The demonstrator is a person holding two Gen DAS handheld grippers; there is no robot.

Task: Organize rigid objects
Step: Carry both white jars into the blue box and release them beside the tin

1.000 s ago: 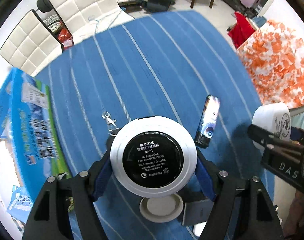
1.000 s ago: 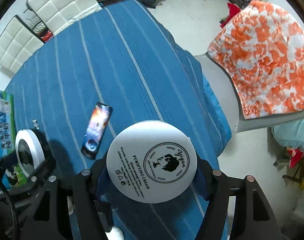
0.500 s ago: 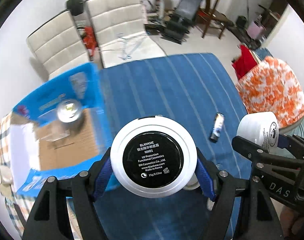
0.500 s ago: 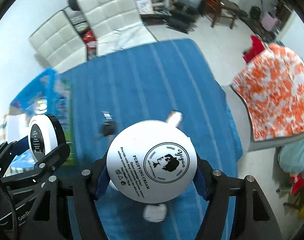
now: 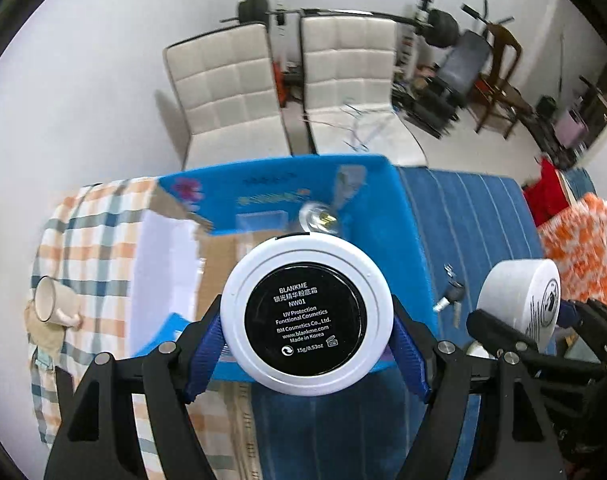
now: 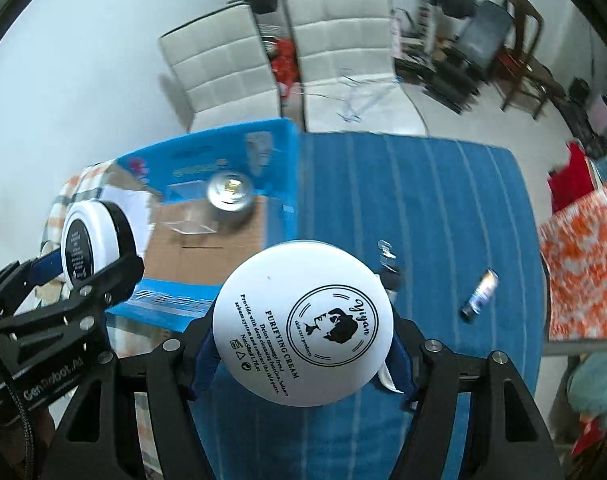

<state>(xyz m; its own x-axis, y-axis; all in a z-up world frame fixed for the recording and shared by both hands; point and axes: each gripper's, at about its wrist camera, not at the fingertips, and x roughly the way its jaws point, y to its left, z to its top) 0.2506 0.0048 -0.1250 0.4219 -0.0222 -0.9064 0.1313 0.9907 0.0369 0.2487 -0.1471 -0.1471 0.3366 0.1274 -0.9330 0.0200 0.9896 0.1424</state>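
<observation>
Mug first, lying on its side on the checked cloth at the far left, apart from the work.

Next comes the blue box, open at the top, its brown cardboard floor showing. A shiny round tin and a clear plastic piece already lie inside. This box is probably where the rigid objects go.

The left gripper is pressed in on the compact, a white round case with a black label, its blue pads against the case's two sides. It hangs just short of the box's near wall, with the open cavity ahead of it and a little to its left. That is the relation the coming move turns on: forward and over the wall, then let go. The left gripper is the nearer of the two to the box.

The right gripper is closed the same way round the cream jar, a white round jar whose printed flat face looks at the camera. It is over the blue striped counter, and the box lies ahead and to its left, so it has farther to travel.

Still on the counter are a set of keys just beyond the jar and, well to the right, a small dark tube lying flat, its long axis running away from the gripper and slightly rightward.
</observation>
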